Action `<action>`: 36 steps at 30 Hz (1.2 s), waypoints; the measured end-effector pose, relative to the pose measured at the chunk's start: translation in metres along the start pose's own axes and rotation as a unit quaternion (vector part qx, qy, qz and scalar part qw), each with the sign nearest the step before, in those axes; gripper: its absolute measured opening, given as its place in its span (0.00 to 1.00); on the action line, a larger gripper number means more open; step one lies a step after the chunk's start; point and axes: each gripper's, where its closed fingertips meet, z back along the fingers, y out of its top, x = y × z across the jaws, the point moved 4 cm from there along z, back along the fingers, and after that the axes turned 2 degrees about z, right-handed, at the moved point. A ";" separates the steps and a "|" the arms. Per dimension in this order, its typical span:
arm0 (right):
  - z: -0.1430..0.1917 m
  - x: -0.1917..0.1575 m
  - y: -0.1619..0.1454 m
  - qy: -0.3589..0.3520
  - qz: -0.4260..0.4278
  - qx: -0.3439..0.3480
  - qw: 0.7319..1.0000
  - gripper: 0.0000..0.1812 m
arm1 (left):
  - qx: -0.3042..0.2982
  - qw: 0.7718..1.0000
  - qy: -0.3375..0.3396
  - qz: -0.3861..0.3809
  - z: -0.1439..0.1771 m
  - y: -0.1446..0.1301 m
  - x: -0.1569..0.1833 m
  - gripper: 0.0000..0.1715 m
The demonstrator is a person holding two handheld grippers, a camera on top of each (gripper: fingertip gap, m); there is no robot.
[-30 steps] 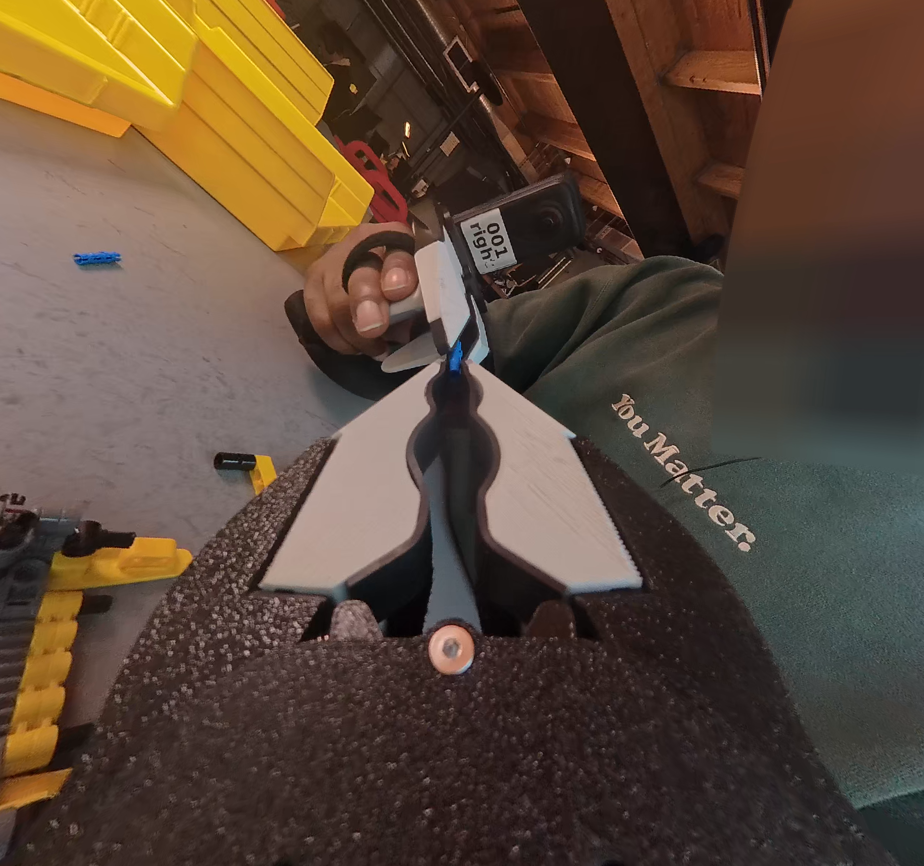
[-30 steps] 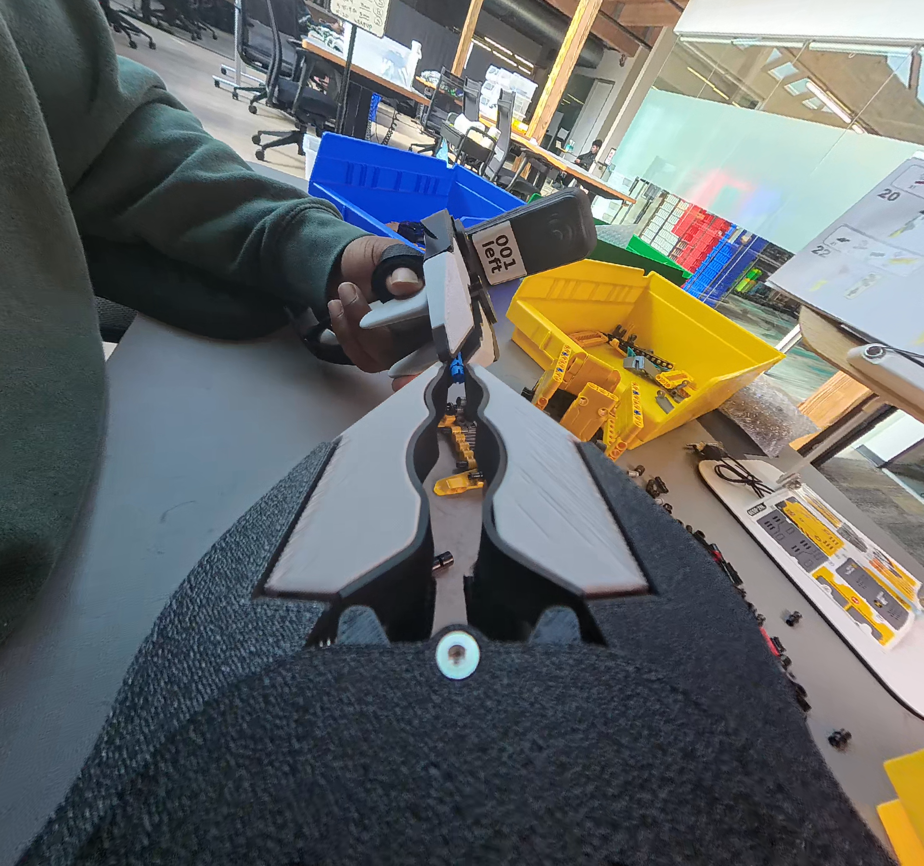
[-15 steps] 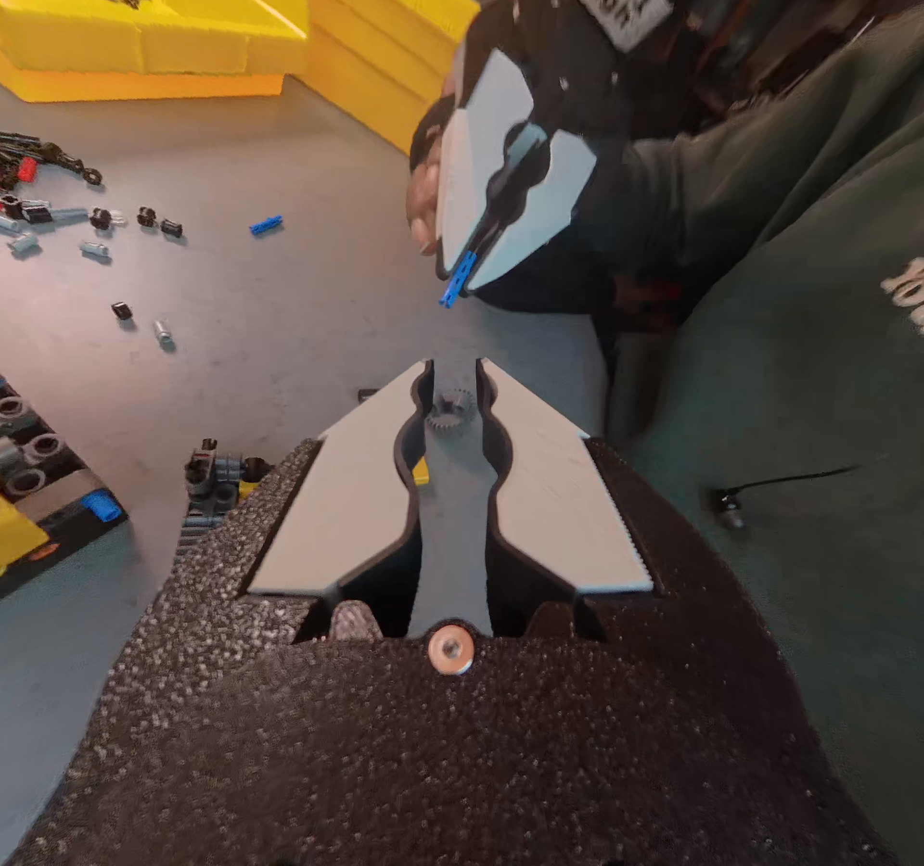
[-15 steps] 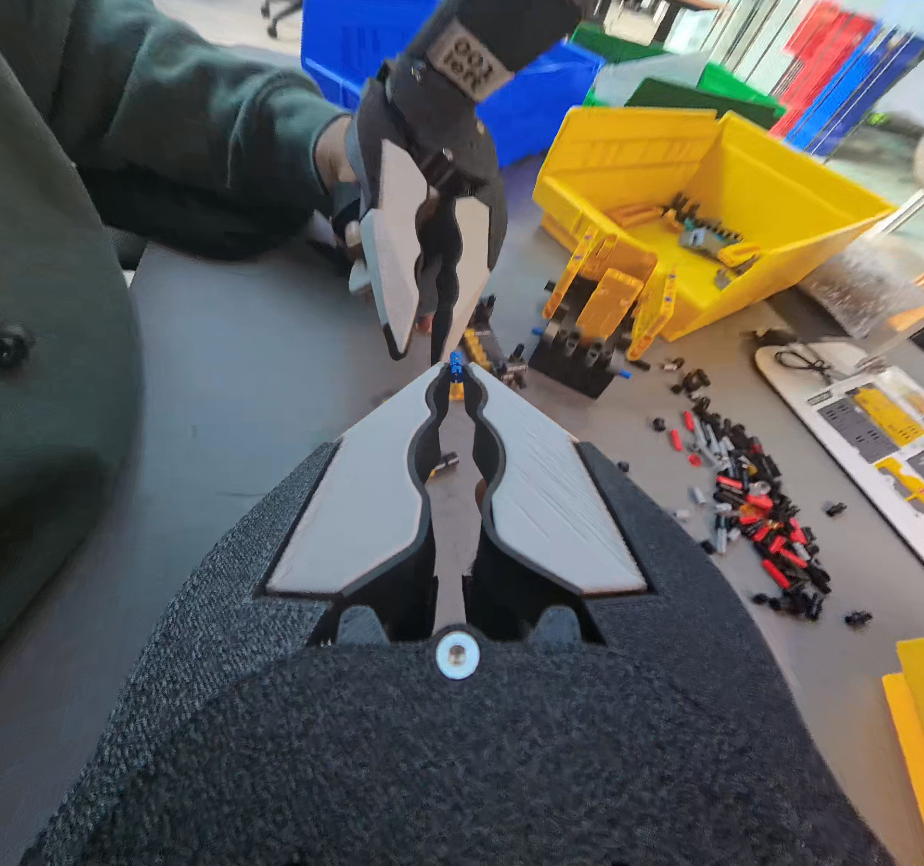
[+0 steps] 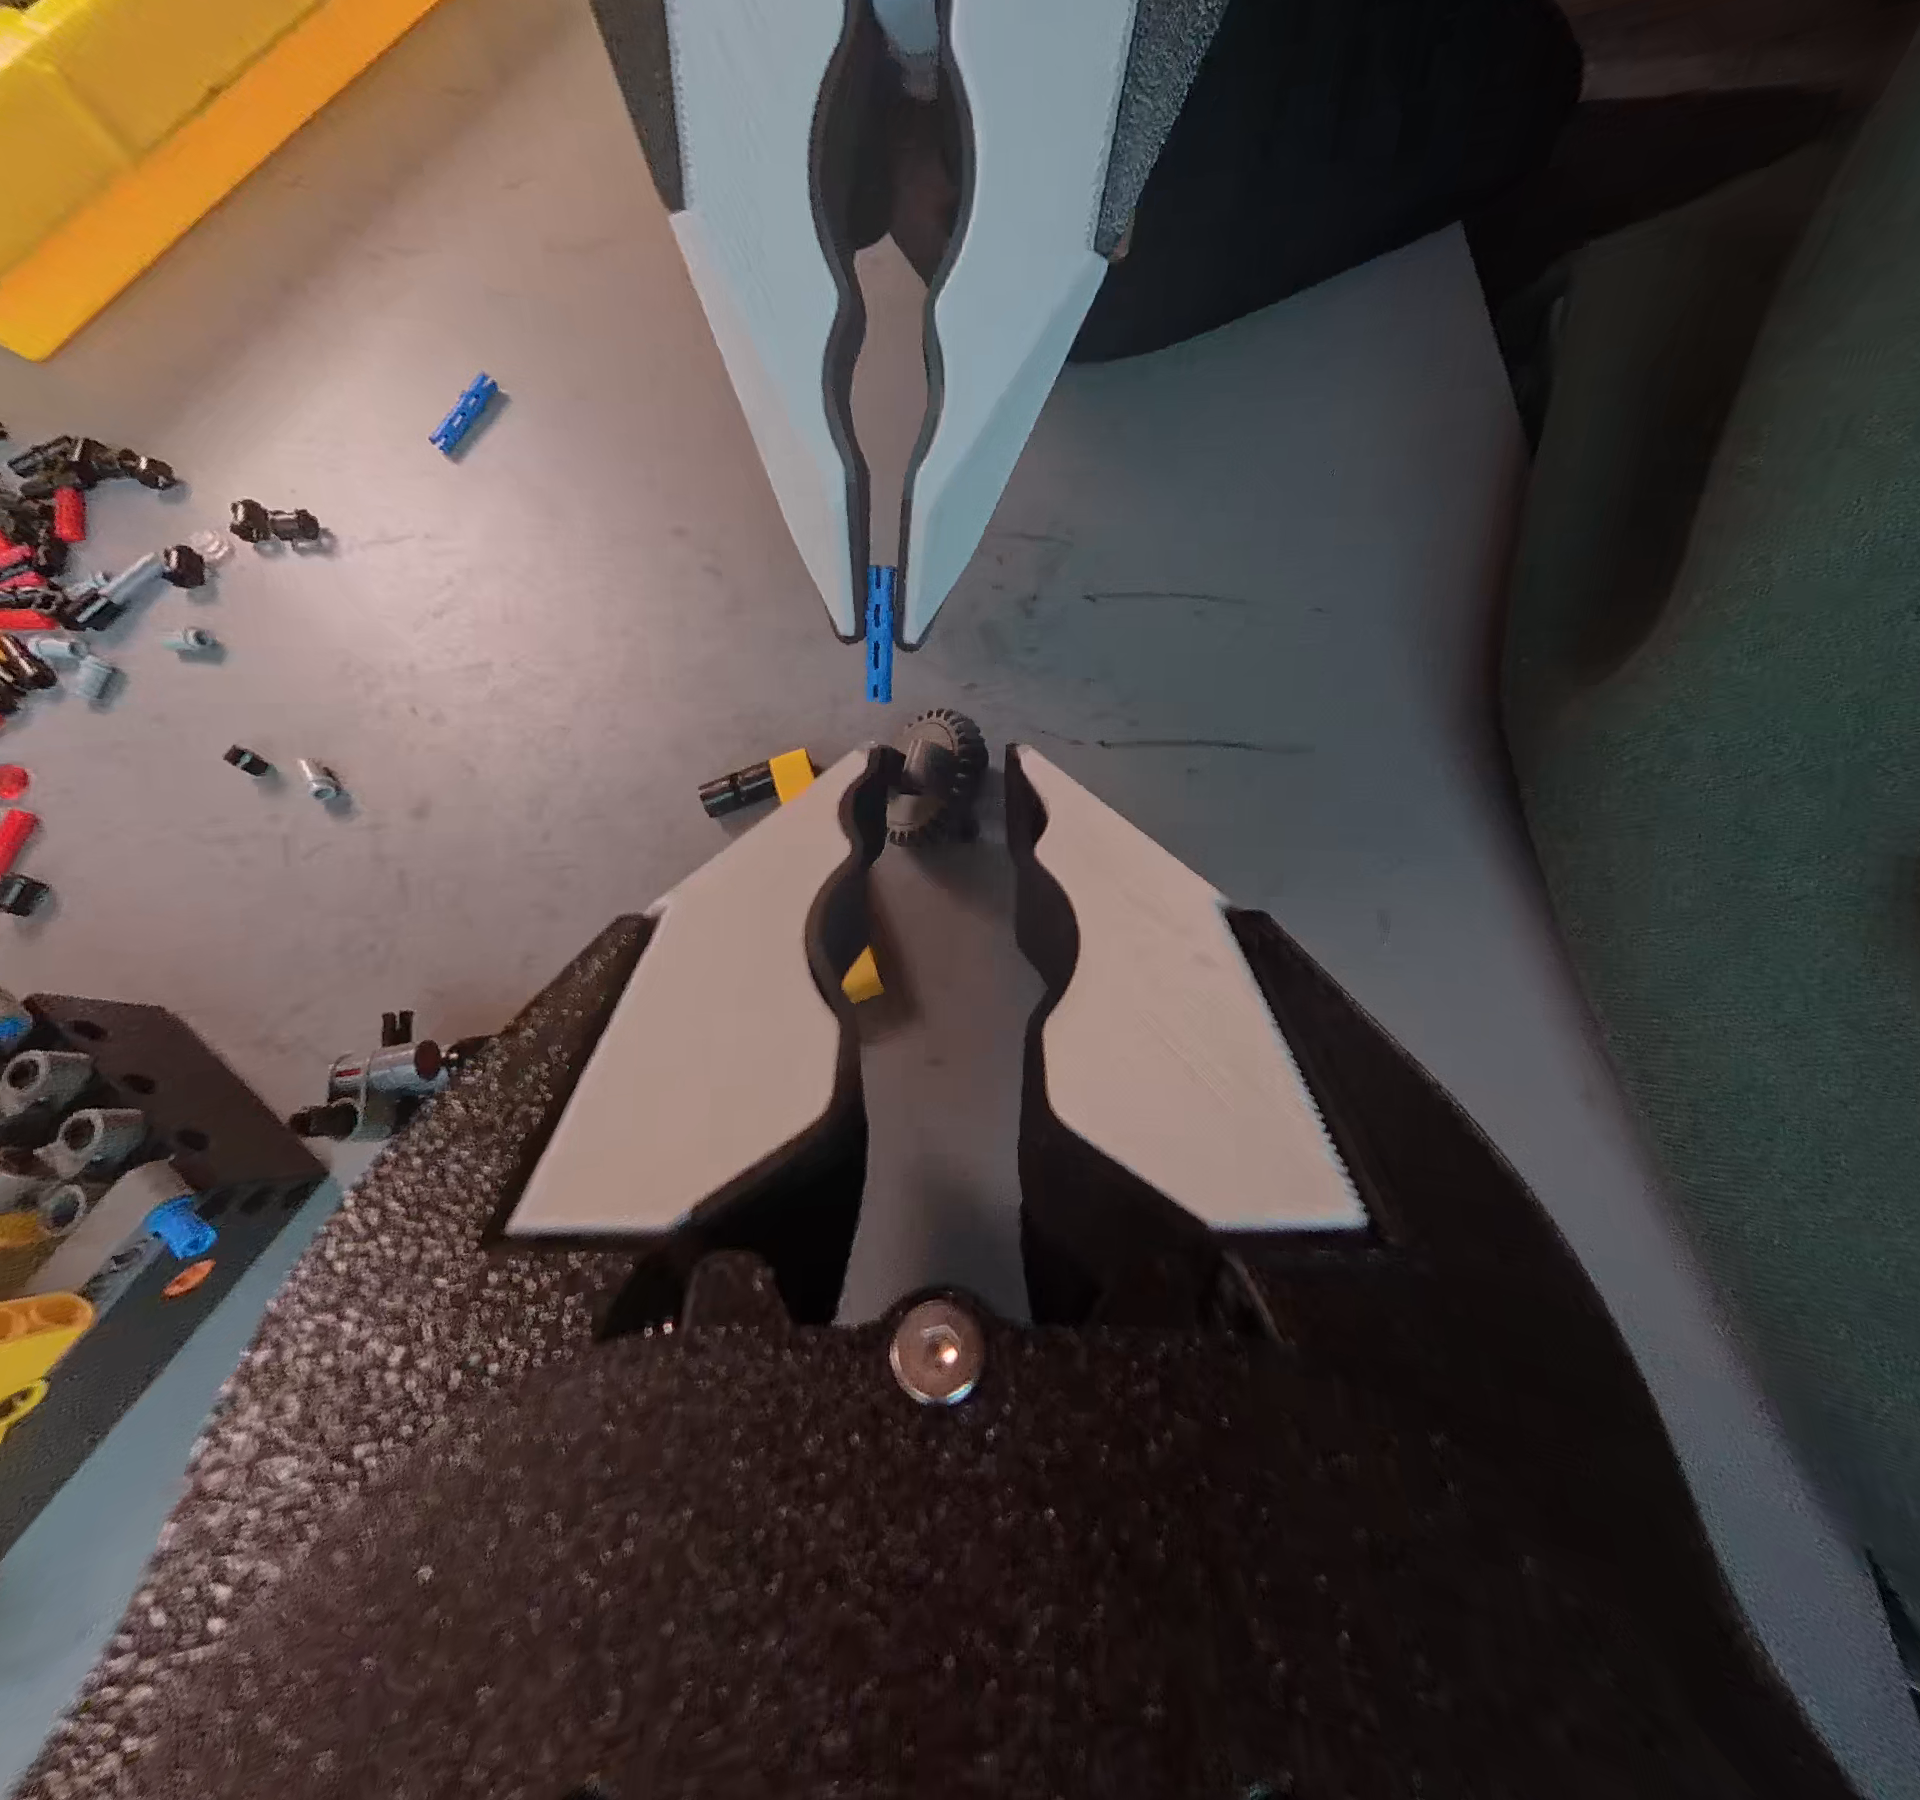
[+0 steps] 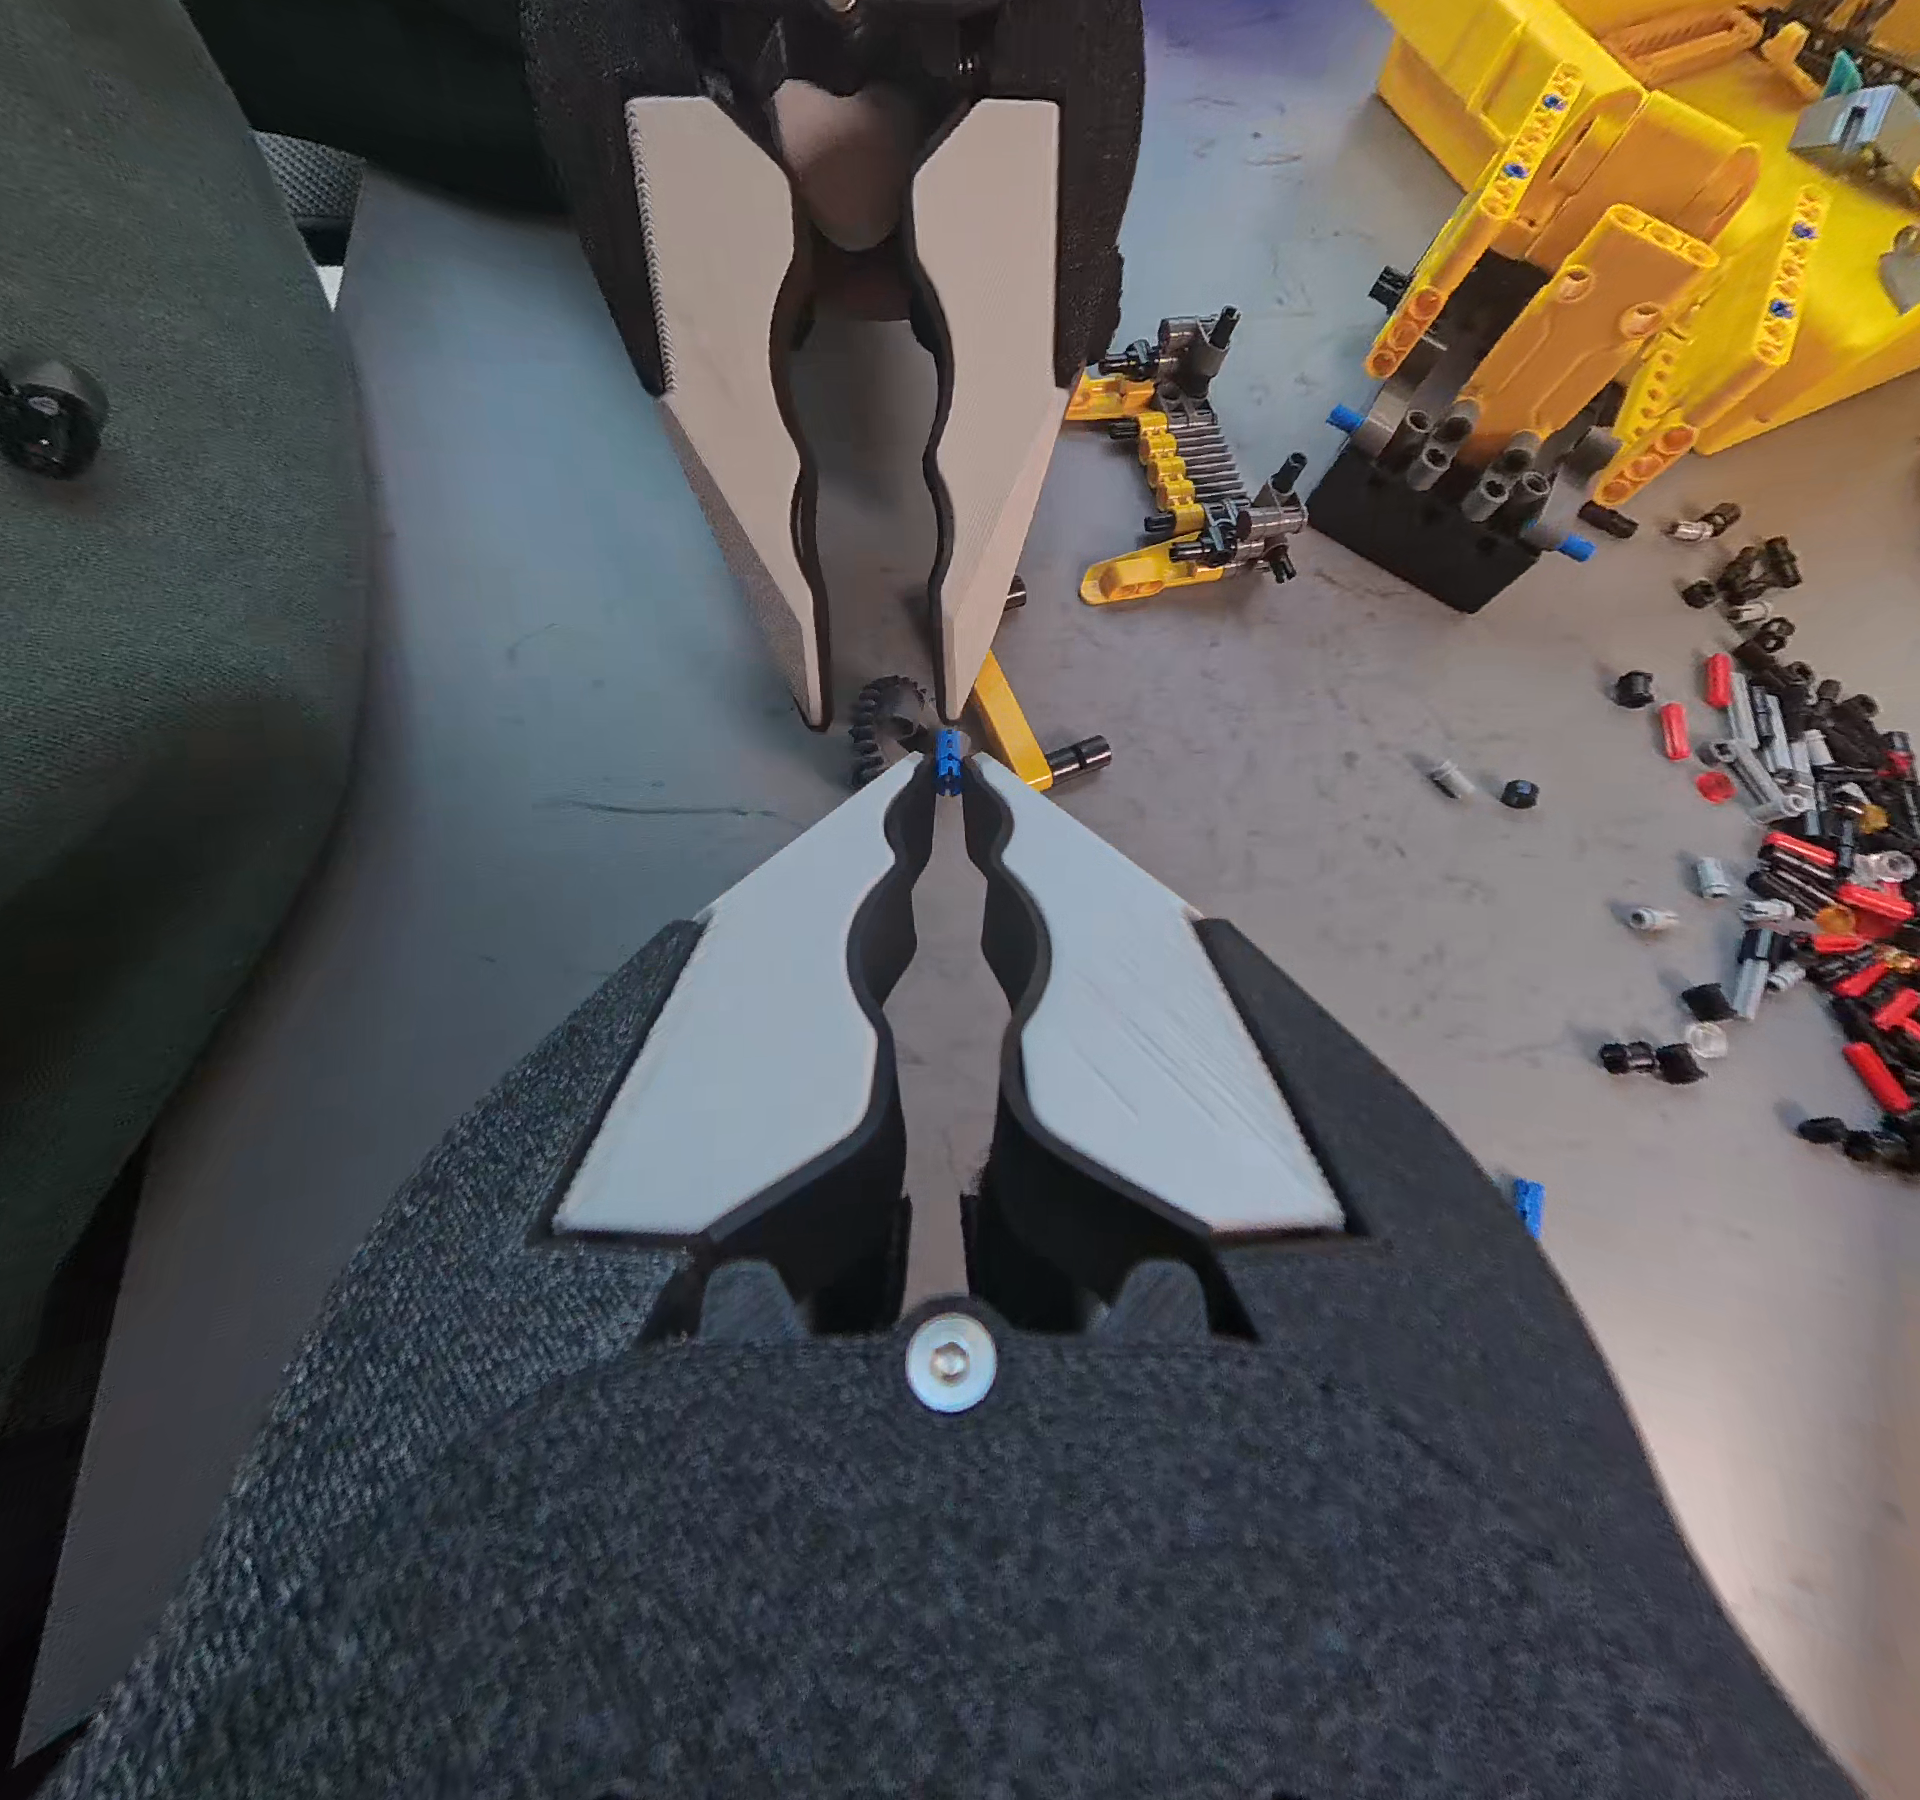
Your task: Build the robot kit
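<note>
The right gripper (image 6: pixel 943 763) is pinched tight on one small blue peg (image 6: pixel 947 749), which sticks out past its two tips. In the left wrist view the same right gripper (image 5: pixel 881 633) comes down from 12 o'clock with the blue peg (image 5: pixel 879 633) poking out toward the middle.

The left gripper (image 5: pixel 940 763) has its two fingers spread apart and holds nothing. One black gear (image 5: pixel 935 786) lies on the gray table (image 5: pixel 1247 607) right between its tips, and it is hard to tell if a finger touches it. In the right wrist view the left gripper (image 6: pixel 883 711) hangs down from 12 o'clock, and the black gear (image 6: pixel 883 722) sits just under its tips, at about 10 o'clock from the blue peg and very close to it.

One more blue peg (image 5: pixel 464 412) lies alone on the table at 10 o'clock in the left wrist view. One yellow and black piece (image 5: pixel 753 782) lies just beside the left finger. A pile of red, black and gray bits (image 6: pixel 1808 877) sits at 3 o'clock in the right wrist view, too many to count. One yellow bin (image 6: pixel 1538 5) stands at 1 o'clock there, with one yellow and black toy build (image 6: pixel 1507 400) in front of it
</note>
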 end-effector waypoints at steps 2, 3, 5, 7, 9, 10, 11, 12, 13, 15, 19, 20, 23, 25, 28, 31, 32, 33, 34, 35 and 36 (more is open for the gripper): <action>0.001 -0.001 0.000 0.000 -0.001 0.002 1.000 0.02 | -0.016 0.999 0.019 -0.024 -0.004 -0.003 0.000 0.10; 0.001 -0.001 0.000 0.000 -0.003 0.005 1.000 0.02 | -0.022 0.999 0.028 -0.034 -0.005 -0.004 -0.001 0.09; 0.003 0.000 0.002 -0.003 -0.004 0.011 1.000 0.02 | -0.020 0.999 0.026 -0.032 -0.005 -0.004 -0.002 0.09; 0.004 0.001 0.004 -0.009 -0.005 0.020 1.000 0.02 | -0.012 1.000 0.023 -0.014 -0.003 -0.004 -0.006 0.09; 0.007 0.002 0.006 -0.013 -0.008 0.029 0.999 0.02 | -0.010 1.000 0.019 0.007 0.000 -0.006 -0.011 0.09; 0.008 0.002 0.006 -0.012 -0.010 0.029 0.999 0.02 | -0.010 1.000 0.019 0.015 0.000 -0.007 -0.014 0.09; 0.008 0.000 0.005 -0.008 -0.012 0.026 1.000 0.02 | -0.011 1.000 0.022 0.019 0.000 -0.007 -0.015 0.09; 0.008 -0.002 0.004 -0.005 -0.011 0.018 1.000 0.02 | -0.012 0.999 0.025 0.021 0.000 -0.007 -0.016 0.09; 0.006 -0.003 0.002 -0.006 -0.006 0.006 1.000 0.02 | -0.013 0.999 0.027 0.022 -0.001 -0.007 -0.017 0.09; 0.001 -0.006 0.000 -0.010 0.000 -0.015 1.000 0.02 | -0.015 0.999 0.027 0.032 -0.002 -0.006 -0.017 0.09; -0.007 -0.004 -0.004 -0.035 0.010 -0.051 0.998 0.02 | -0.014 0.996 0.019 0.082 -0.003 -0.004 -0.021 0.09; -0.007 -0.003 -0.004 -0.040 0.011 -0.056 0.998 0.02 | -0.014 0.995 0.014 0.100 -0.002 -0.003 -0.022 0.09; -0.007 -0.002 -0.002 -0.047 0.013 -0.068 0.996 0.02 | -0.003 0.985 -0.016 0.169 -0.001 -0.001 -0.024 0.08; -0.007 -0.003 -0.001 -0.051 0.023 -0.086 0.995 0.02 | 0.005 0.975 -0.041 0.217 -0.002 0.002 -0.025 0.08; -0.006 -0.001 -0.002 -0.053 0.032 -0.127 0.990 0.02 | 0.007 0.961 -0.065 0.269 -0.005 0.002 -0.027 0.08; -0.006 -0.001 -0.001 -0.049 0.041 -0.155 0.986 0.02 | 0.016 0.952 -0.082 0.296 -0.008 0.002 -0.028 0.09; -0.006 -0.001 0.000 -0.048 0.042 -0.162 0.985 0.02 | 0.018 0.952 -0.084 0.295 -0.008 0.001 -0.028 0.09; -0.006 -0.001 0.000 -0.044 0.042 -0.167 0.984 0.02 | 0.020 0.953 -0.086 0.292 -0.008 0.001 -0.028 0.09; -0.007 0.000 0.001 -0.041 0.041 -0.172 0.983 0.02 | 0.023 0.954 -0.088 0.286 -0.007 0.001 -0.027 0.09; -0.007 0.001 0.000 -0.044 0.042 -0.180 0.982 0.02 | 0.026 0.956 -0.096 0.276 -0.006 0.001 -0.025 0.09; -0.008 0.003 -0.002 -0.045 0.043 -0.190 0.980 0.02 | 0.027 0.958 -0.107 0.265 -0.005 0.002 -0.020 0.11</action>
